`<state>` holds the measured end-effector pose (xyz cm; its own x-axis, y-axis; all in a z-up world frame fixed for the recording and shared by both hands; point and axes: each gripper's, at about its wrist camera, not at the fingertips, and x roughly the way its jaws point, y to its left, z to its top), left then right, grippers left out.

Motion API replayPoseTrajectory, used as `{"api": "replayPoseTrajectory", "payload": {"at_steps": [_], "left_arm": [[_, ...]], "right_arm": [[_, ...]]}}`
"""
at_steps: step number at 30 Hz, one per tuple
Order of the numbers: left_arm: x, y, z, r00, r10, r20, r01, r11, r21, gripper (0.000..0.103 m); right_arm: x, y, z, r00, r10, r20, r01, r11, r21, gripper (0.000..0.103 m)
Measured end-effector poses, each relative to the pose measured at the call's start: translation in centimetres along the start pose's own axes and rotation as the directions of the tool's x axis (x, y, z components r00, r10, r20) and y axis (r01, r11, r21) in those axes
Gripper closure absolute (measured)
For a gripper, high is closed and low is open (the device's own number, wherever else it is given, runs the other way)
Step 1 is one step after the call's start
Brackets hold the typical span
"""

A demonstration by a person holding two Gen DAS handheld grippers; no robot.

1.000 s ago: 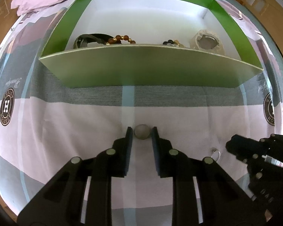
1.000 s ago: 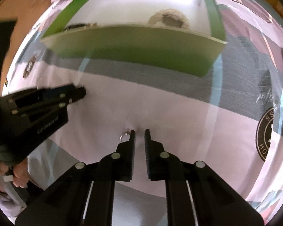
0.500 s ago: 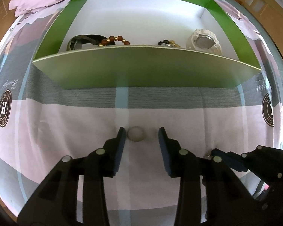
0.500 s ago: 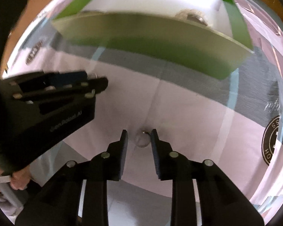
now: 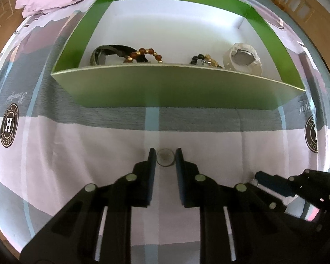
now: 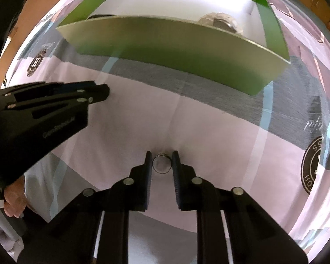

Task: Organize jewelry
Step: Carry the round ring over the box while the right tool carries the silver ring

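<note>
Silver ring (image 6: 162,164) between right tongs (image 6: 162,161), possibly gripped, round bead (image 5: 165,157) between left tongs (image 5: 165,157), on bedsheet

- The left gripper (image 5: 165,157) straddles a small round ring (image 5: 165,157) on the patterned bedspread (image 5: 77,149), fingers just beside it.
- Ahead, the green box (image 5: 176,88) holds an amber bead bracelet (image 5: 147,54).
- The right gripper (image 5: 258,176) enters lower right.

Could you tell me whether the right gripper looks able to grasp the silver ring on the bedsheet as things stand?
Probably yes: the right gripper already straddles the silver ring with nothing between them.
</note>
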<state>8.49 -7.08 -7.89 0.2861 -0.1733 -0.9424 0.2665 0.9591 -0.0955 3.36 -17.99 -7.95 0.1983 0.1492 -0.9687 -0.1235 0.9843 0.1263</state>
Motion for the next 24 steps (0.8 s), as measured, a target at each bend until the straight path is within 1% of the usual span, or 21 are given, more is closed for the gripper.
{"api": "replayPoseTrajectory", "payload": {"at_steps": [3,9,12,18,20,21,22,24], "left_arm": [[-0.8,0.4,-0.5,1.000,0.001,0.009,-0.001,1.000,0.009,0.085],[-0.5,-0.3,-0.6,1.000,0.016,0.004,-0.016,0.999,0.029,0.085],[-0.5,-0.8,-0.3,1.000,0.028,0.013,-0.029,0.999,0.034,0.085],[-1.3,-1.1,-0.3,0.998,0.047,0.047,-0.049,0.998,0.032,0.085],[-2.2,-1.3,-0.3,0.994,0.066,0.090,-0.069,0.997,0.037,0.085],[-2.8,-1.4,-0.3,0.990,0.076,0.116,-0.081,0.996,0.040,0.085],[-3.7,-1.6,-0.3,0.983,0.089,0.160,-0.097,0.994,0.043,0.085],[-5.1,-1.7,-0.2,0.969,0.099,0.225,-0.111,0.993,0.043,0.085]], "right_arm": [[-0.4,-0.9,-0.1,1.000,0.007,0.010,-0.007,1.000,0.016,0.085],[-0.5,-1.7,-0.3,1.000,-0.005,0.000,0.005,1.000,0.011,0.085],[-0.3,-0.7,-0.3,1.000,-0.009,0.003,0.009,1.000,0.012,0.085],[-0.6,-0.8,-0.3,0.999,-0.022,0.031,0.021,0.999,0.029,0.085],[-1.5,-0.9,-0.1,0.997,-0.017,0.078,0.014,0.999,0.033,0.085],[-2.7,-0.9,0.0,0.992,-0.006,0.129,0.003,1.000,0.029,0.085],[-3.5,-0.9,0.1,0.986,-0.003,0.165,-0.002,1.000,0.027,0.085],[-5.8,-1.0,0.1,0.962,-0.015,0.274,0.008,1.000,0.027,0.085]]}}
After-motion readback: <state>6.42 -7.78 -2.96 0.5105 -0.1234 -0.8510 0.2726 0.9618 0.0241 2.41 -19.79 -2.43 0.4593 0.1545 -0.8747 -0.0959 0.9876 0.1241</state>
